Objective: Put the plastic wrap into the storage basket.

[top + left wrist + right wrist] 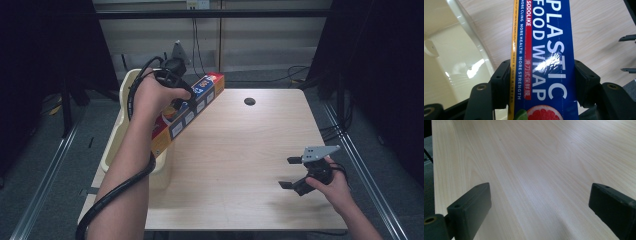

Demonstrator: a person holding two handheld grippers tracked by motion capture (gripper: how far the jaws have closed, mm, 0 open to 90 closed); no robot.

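The left gripper (539, 82) clamps the plastic wrap box (544, 50) above the beige bin (116, 135). Keep the box level. The right gripper (295, 172) idles wide open, empty.

The long blue-and-yellow cardboard plastic-wrap box (192, 111) hangs tilted at the table's ten o'clock, far end pointing toward one o'clock, over the cream basket's rim.
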